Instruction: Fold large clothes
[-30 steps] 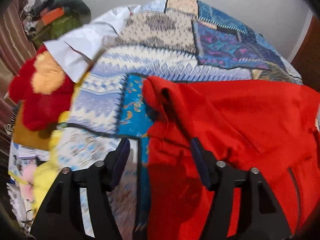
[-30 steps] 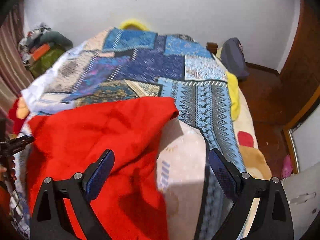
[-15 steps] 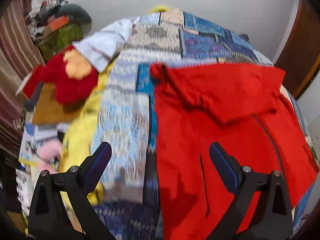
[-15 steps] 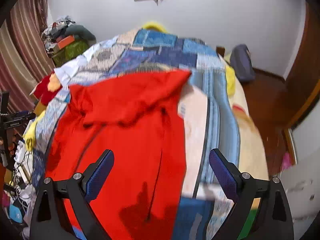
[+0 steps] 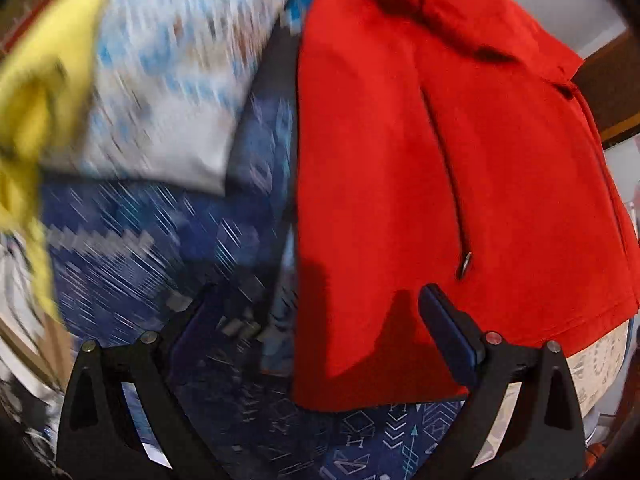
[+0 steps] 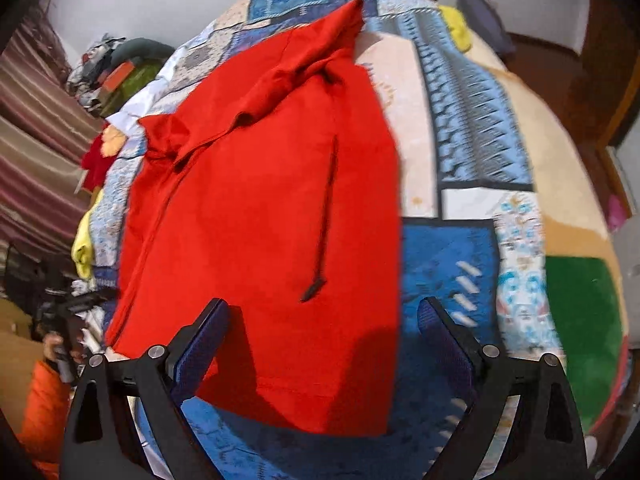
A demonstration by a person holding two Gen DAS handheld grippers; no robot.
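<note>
A red zip-up garment lies flat on the patchwork quilt, its top part folded over and its zip pull near the lower hem. My left gripper hangs open over the garment's lower left corner, one finger above the quilt and the other above red cloth. In the right wrist view the garment runs away from me. My right gripper stands wide over its lower right hem, jaws closing slightly, pads off the cloth, which lies below them.
A yellow cloth lies left of the quilt. Piled clothes and a striped curtain are at the far left. A green blanket patch hangs at the bed's right. A hand in an orange sleeve shows at lower left.
Both views have pulled back from the garment's folded top to its near hem and tilted downward. The left jaws have spread wider. The red garment lies still.
</note>
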